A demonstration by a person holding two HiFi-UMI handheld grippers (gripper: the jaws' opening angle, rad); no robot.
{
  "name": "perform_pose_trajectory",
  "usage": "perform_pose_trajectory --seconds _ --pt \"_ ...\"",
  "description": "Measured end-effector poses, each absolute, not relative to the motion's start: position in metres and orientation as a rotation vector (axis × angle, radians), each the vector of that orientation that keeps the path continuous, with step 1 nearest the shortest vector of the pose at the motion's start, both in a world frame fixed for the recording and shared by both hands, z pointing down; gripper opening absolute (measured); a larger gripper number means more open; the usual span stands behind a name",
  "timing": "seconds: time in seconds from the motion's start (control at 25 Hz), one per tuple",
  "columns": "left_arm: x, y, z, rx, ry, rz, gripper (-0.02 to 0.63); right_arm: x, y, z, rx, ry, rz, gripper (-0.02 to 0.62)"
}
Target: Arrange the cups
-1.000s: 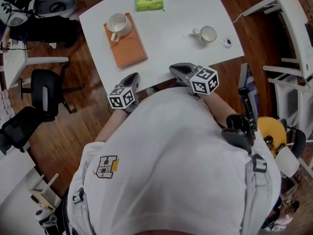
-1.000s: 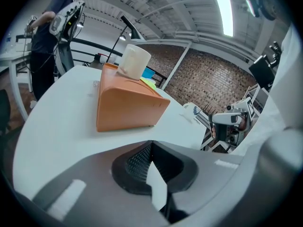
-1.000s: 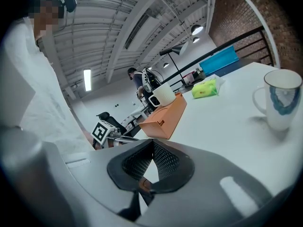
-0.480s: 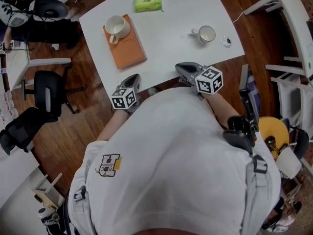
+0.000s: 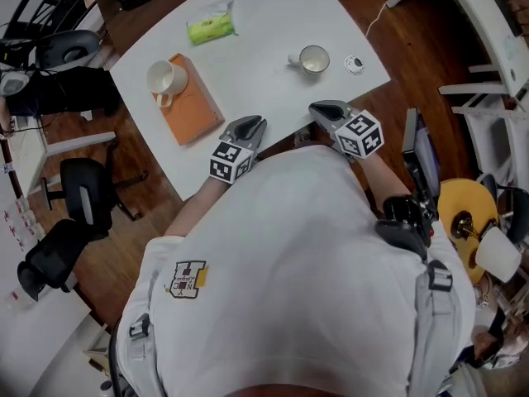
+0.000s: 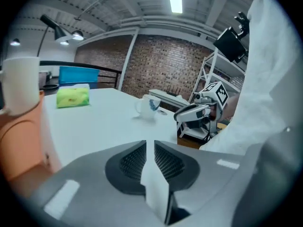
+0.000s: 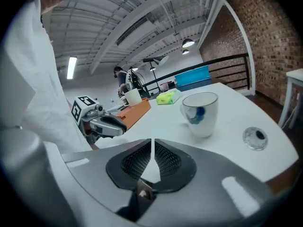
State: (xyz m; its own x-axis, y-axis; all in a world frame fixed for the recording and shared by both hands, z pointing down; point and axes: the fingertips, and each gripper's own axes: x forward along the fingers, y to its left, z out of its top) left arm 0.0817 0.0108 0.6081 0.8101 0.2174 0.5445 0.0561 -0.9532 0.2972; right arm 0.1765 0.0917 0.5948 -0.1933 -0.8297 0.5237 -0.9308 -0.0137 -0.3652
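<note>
Head view had both grippers down at the near edge of the table (image 5: 264, 23), with the person's white shirt filling the lower frame. From overhead you only got gray shells and marker cubes. The gripper views actually showed the jaws: left gripper (image 5: 254, 125) was closed down to a hairline slit with nothing in it, and right gripper (image 5: 321, 108) was pressed fully together, empty too.

Small cup (image 5: 314, 59) sat just ahead of the right gripper, slightly to its right, handle pointing left. The right gripper view caught a blue mark on its glossy white side, which the head view didn't show. A little clear round disc (image 5: 354, 64) lay just right of that cup, close to the table's corner.

Big cup (image 5: 165, 78), plain white, stood on a flat orange board (image 5: 198, 110) ahead and well left of the left gripper. In the left gripper view it loomed at the left edge. A green packet (image 5: 211, 27) lay farther out beyond the board.

A wide stretch of smooth white tabletop ran between the two cups. The board's near corner came close to the table edge.
</note>
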Motion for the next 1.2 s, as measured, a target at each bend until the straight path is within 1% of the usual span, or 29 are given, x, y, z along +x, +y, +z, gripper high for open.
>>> perform_pose_trajectory --seconds 0.12,0.16,0.24,0.32,0.52,0.64,0.68,0.76,0.84,0.88,1.2 --pt "0.115 0.020 0.611 2.766 0.295 0.913 0.047 0.215 0.105 0.596 1.930 -2.011 0.918 0.097" --pt "0.123 0.022 0.613 2.776 0.313 0.936 0.048 0.228 0.107 0.595 1.939 -1.986 0.885 0.119" --pt "0.135 0.025 0.618 2.780 0.337 0.981 0.049 0.253 0.106 0.591 1.934 -1.946 0.801 0.189" --pt "0.141 0.027 0.624 2.769 0.344 1.019 0.049 0.272 0.098 0.589 1.883 -1.924 0.717 0.243" --pt "0.137 0.027 0.631 2.741 0.310 1.092 0.049 0.287 0.063 0.599 1.609 -1.933 0.554 0.361" --pt "0.130 0.024 0.631 2.731 0.267 1.107 0.049 0.285 0.043 0.608 1.445 -1.942 0.481 0.451" --pt "0.126 0.022 0.630 2.731 0.250 1.115 0.049 0.283 0.037 0.610 1.395 -1.946 0.456 0.463" --pt "0.117 0.020 0.628 2.723 0.211 1.128 0.049 0.279 0.024 0.615 1.320 -1.952 0.418 0.462" --pt "0.106 0.017 0.629 2.708 0.173 1.131 0.049 0.278 0.015 0.619 1.310 -1.950 0.418 0.421" --pt "0.101 0.016 0.630 2.701 0.155 1.131 0.049 0.278 0.011 0.620 1.329 -1.948 0.429 0.400" --pt "0.070 0.003 0.634 2.644 0.005 1.105 0.049 0.275 0.000 0.619 1.666 -1.764 0.563 0.396"
